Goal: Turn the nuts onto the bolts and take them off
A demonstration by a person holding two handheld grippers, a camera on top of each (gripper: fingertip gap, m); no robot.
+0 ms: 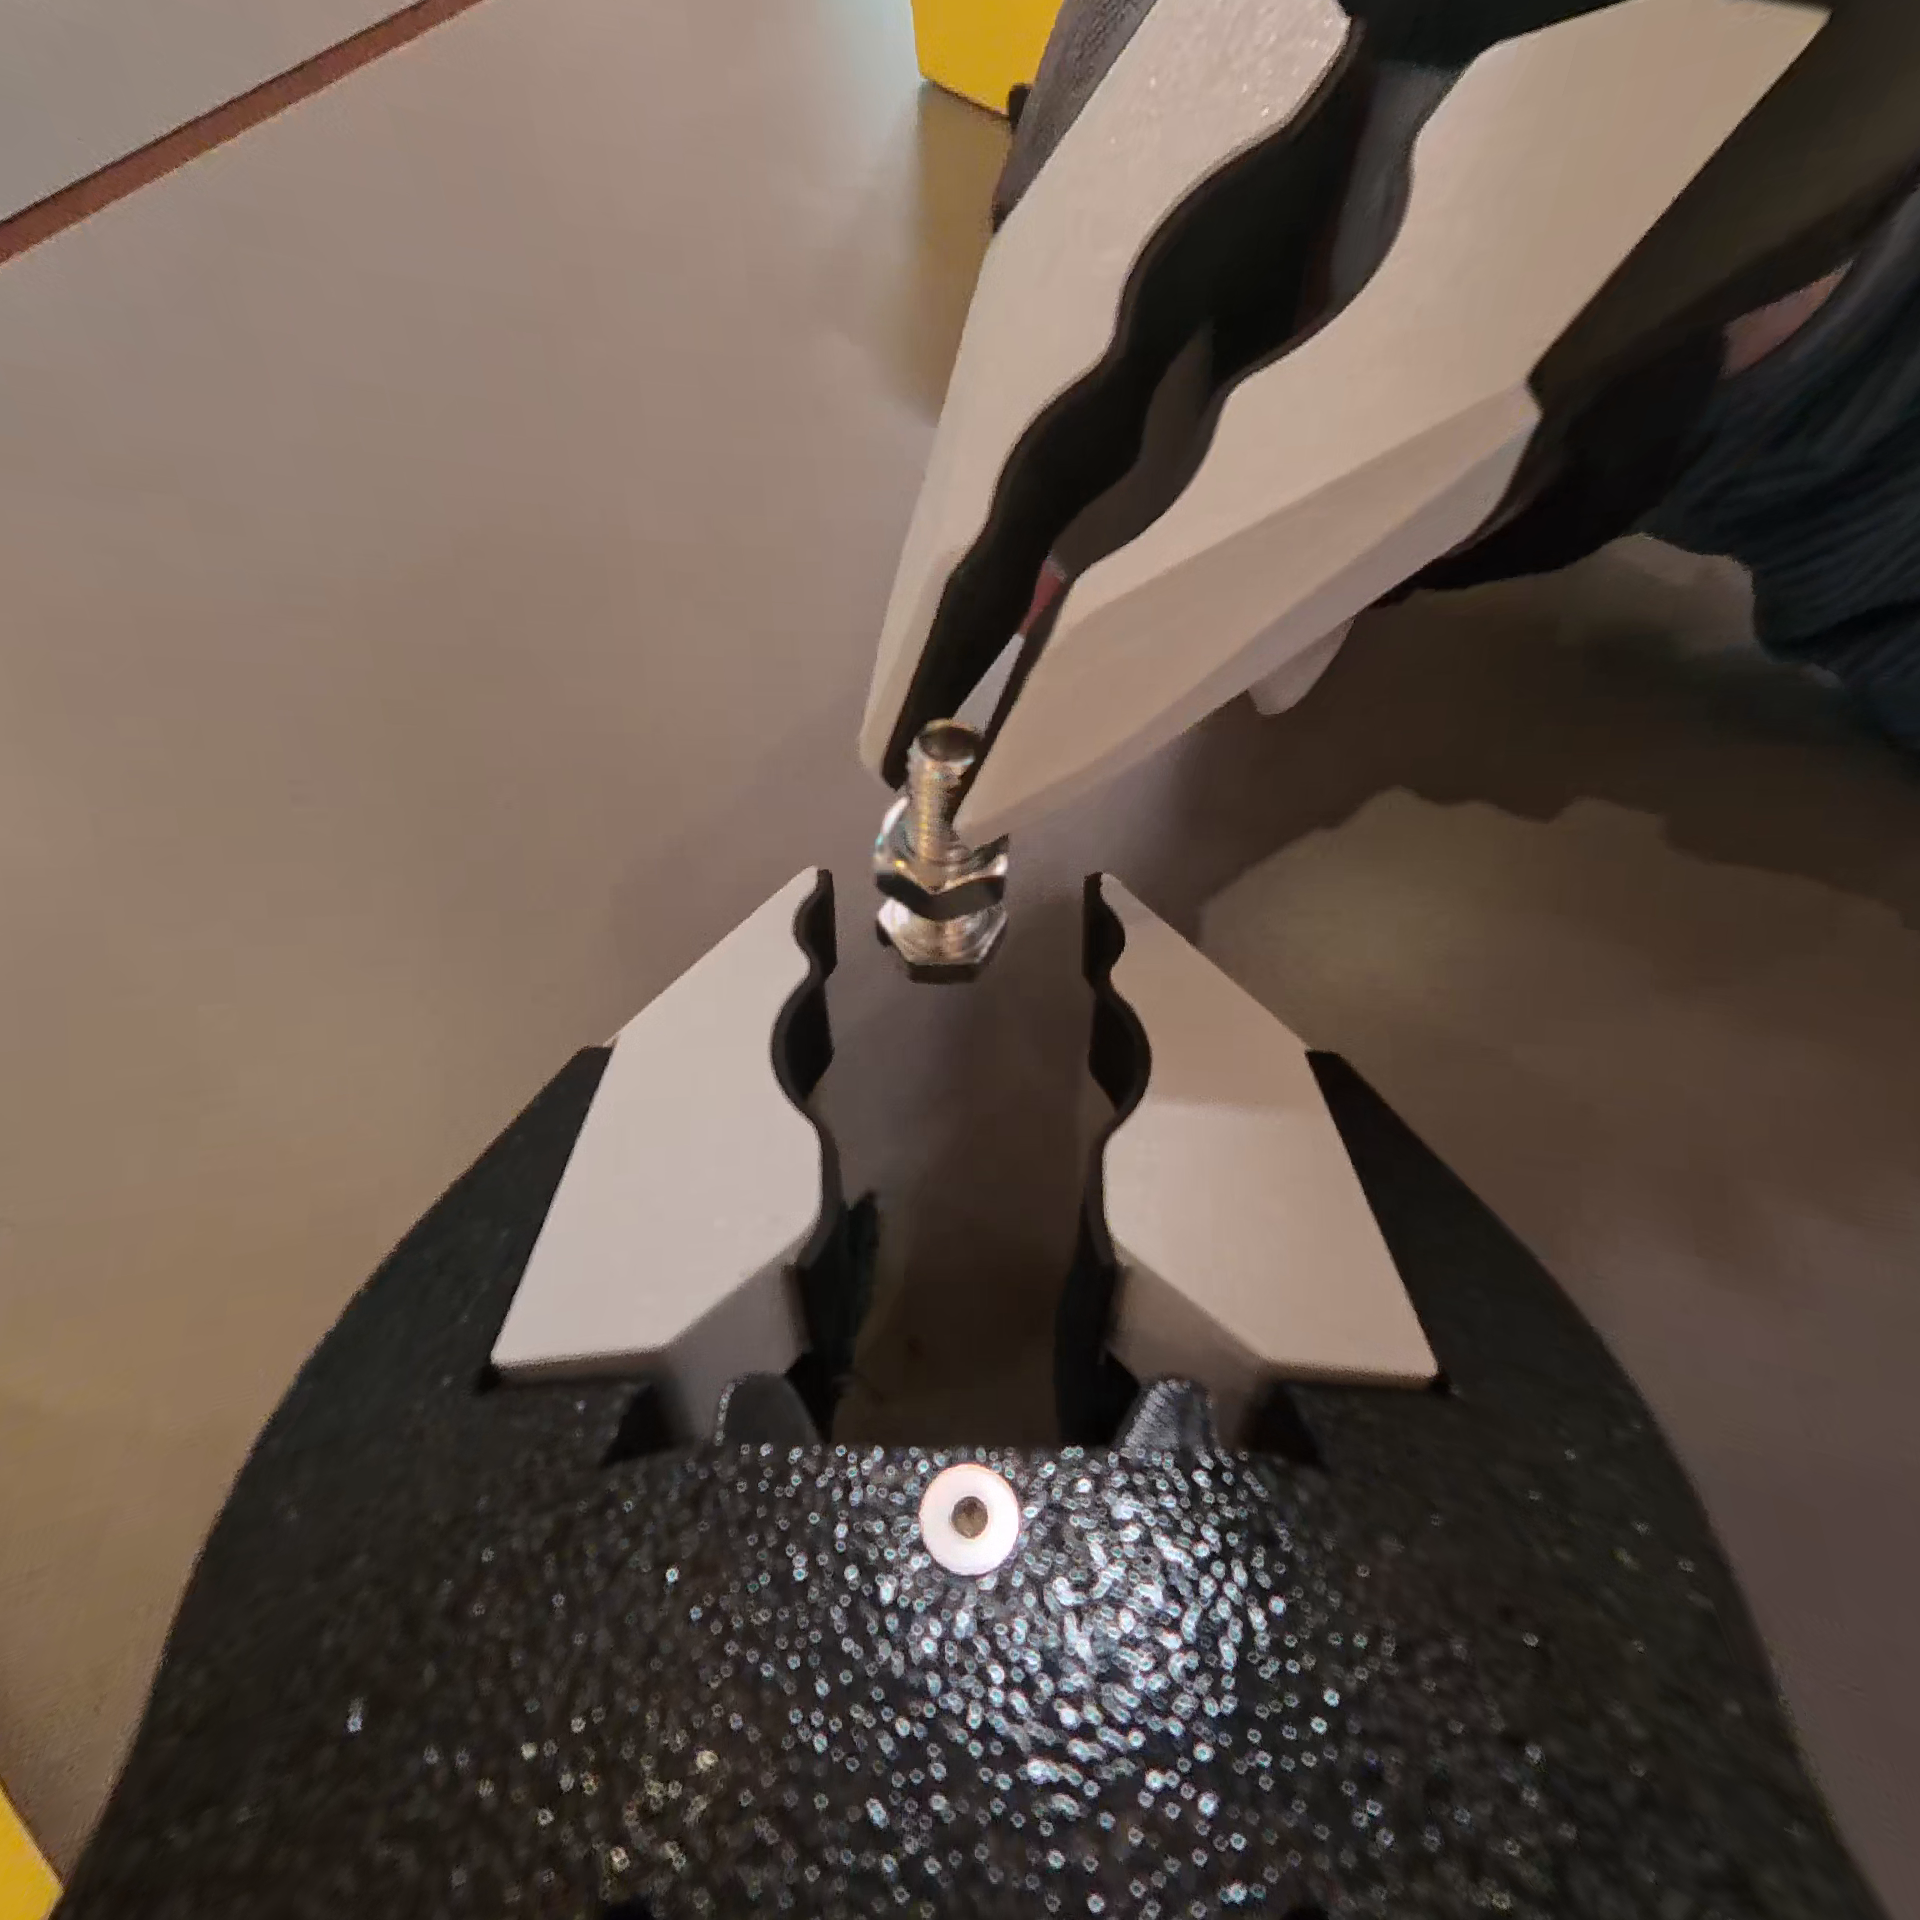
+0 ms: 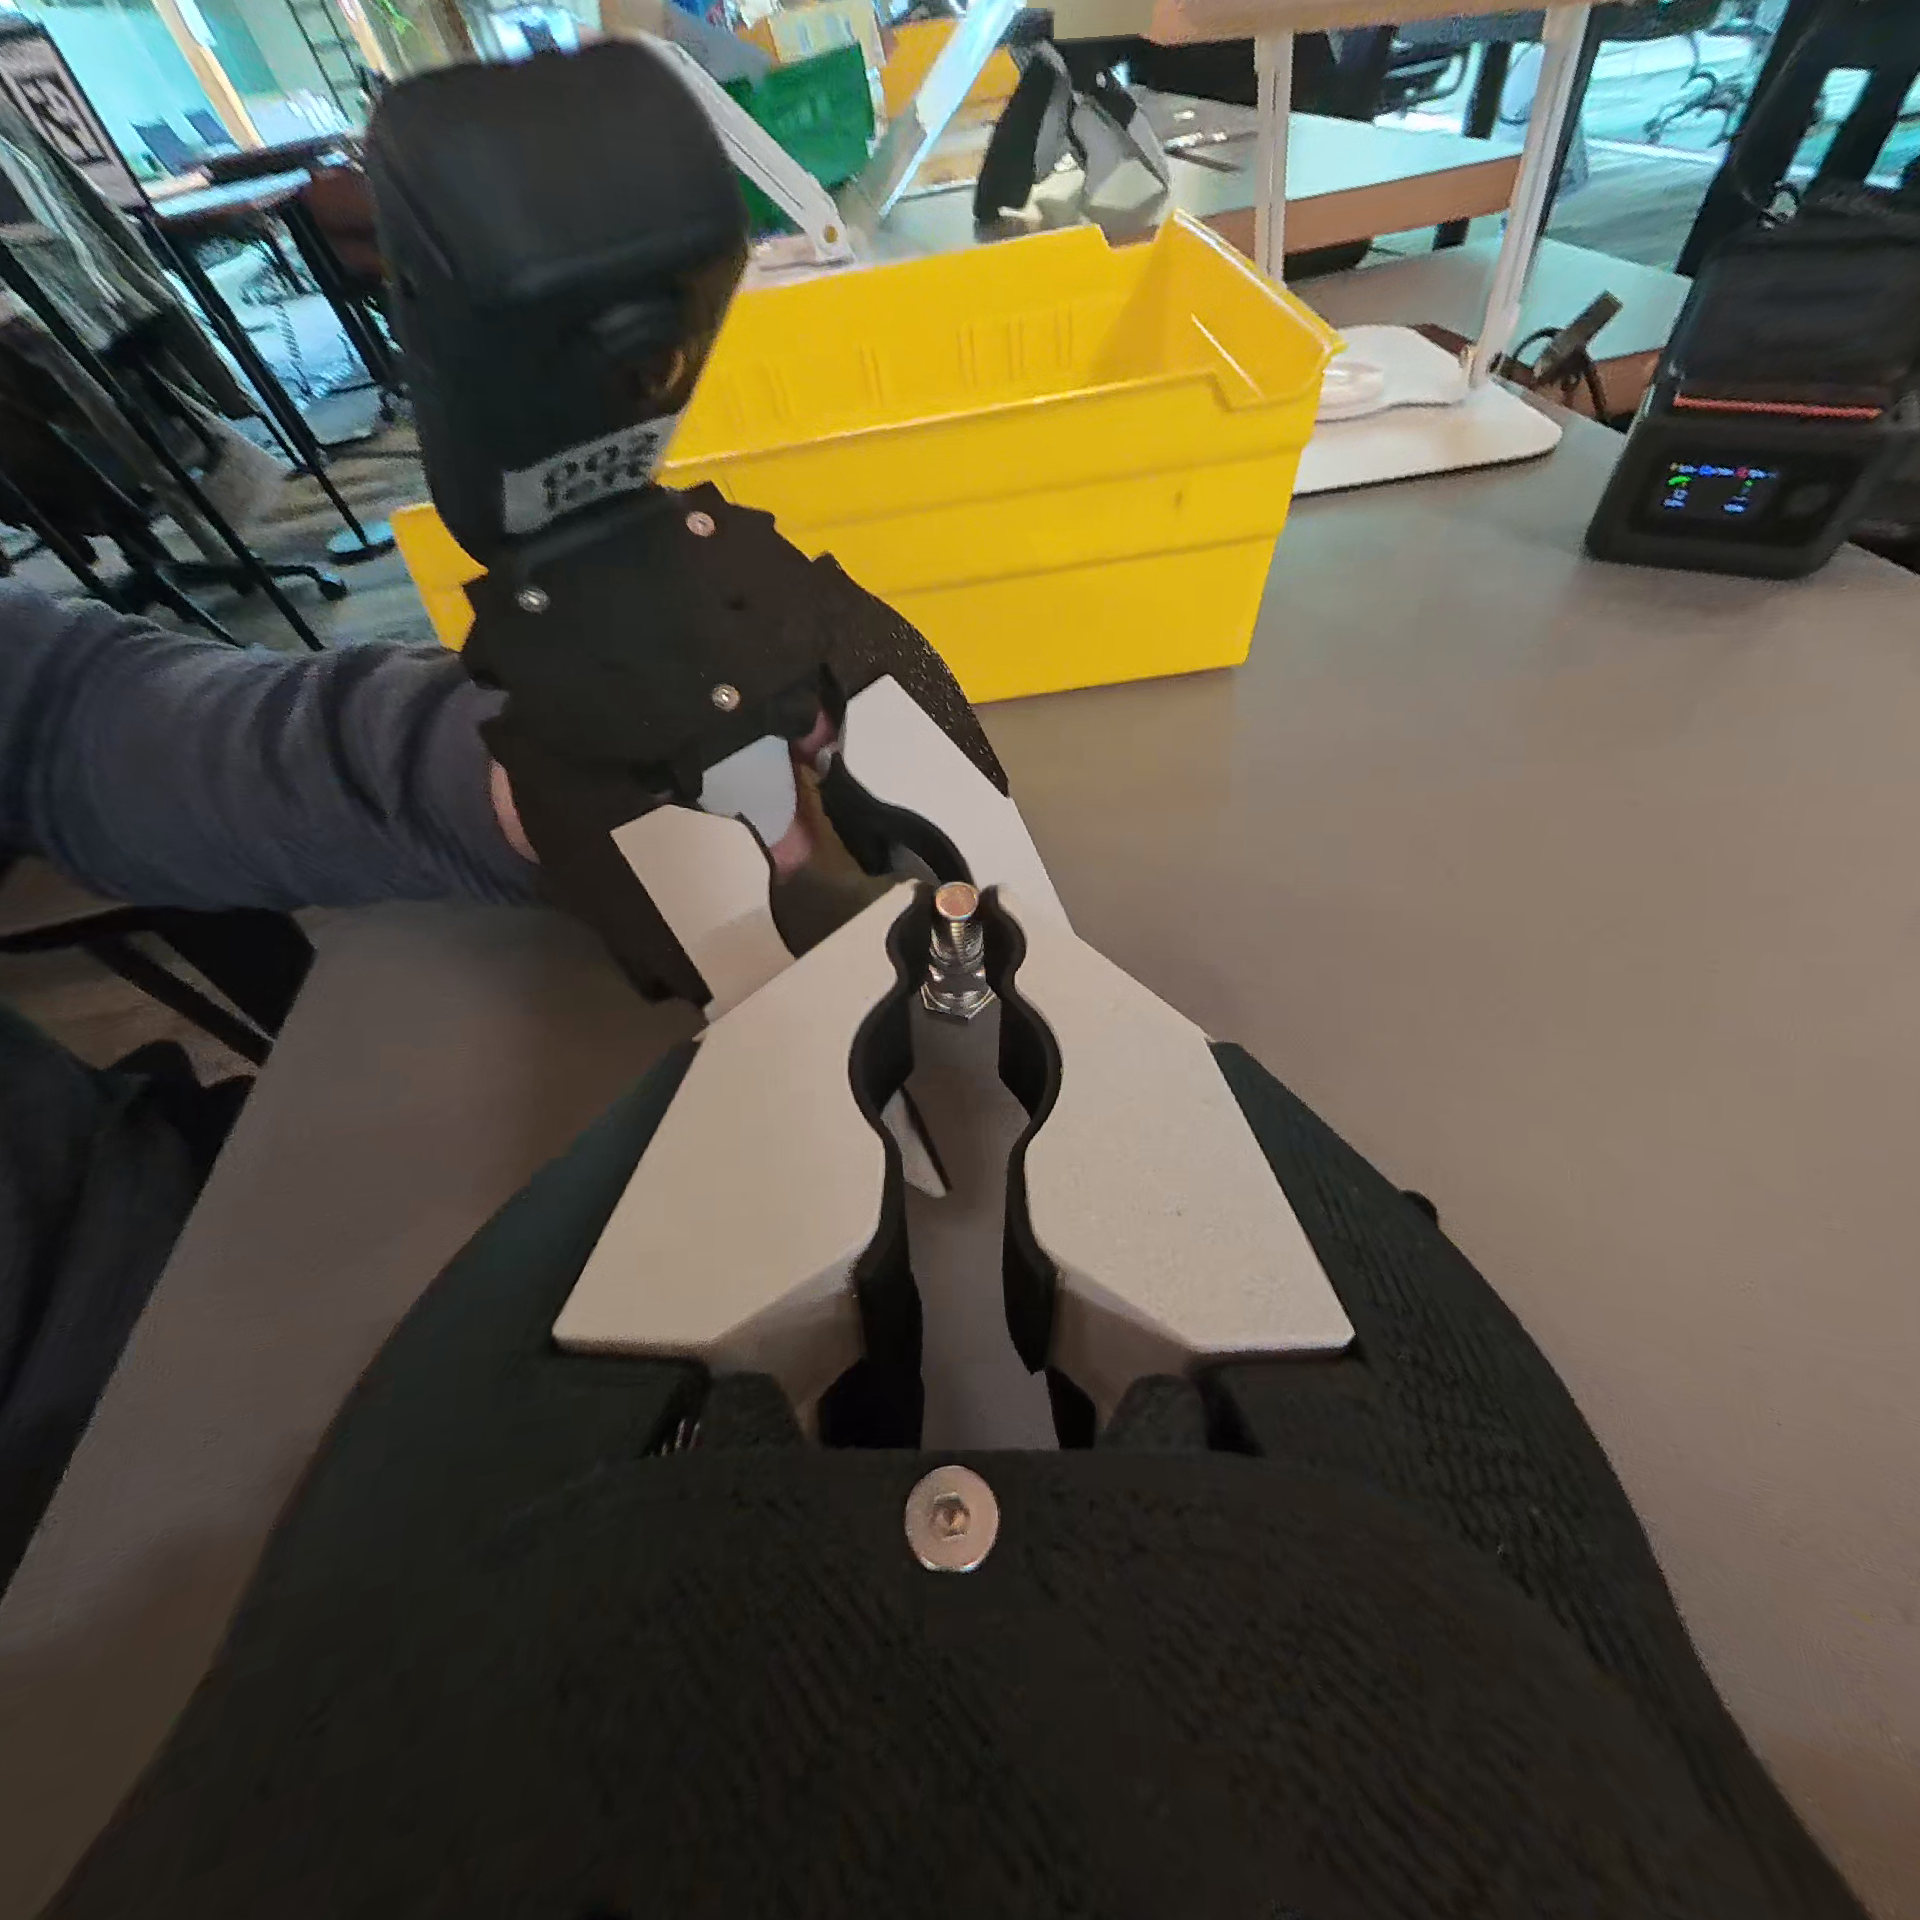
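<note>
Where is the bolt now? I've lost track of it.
The bolt stands pinched between the right gripper tips, just ahead of the open left gripper, above the table.

The left gripper (image 1: 958, 914) has a black, rough-textured plastic body that glints with pale speckles, and a white round washer with a small hole (image 1: 968, 1509) sits at the centre of its lower part. Its two pale grey fingers (image 1: 686, 1122) are flat wedges with black wavy, scalloped inner edges. In the right wrist view, upper left, a black boxy camera housing (image 2: 551, 197) tops this gripper, above a grey label and small silver screws (image 2: 725, 696). The right gripper (image 2: 954, 904) is matte black with a silver hex-socket screw (image 2: 950, 1519) and matching grey fingers. A dark blue ribbed knit sleeve (image 2: 229, 758) covers the person's arm at the left.
</note>
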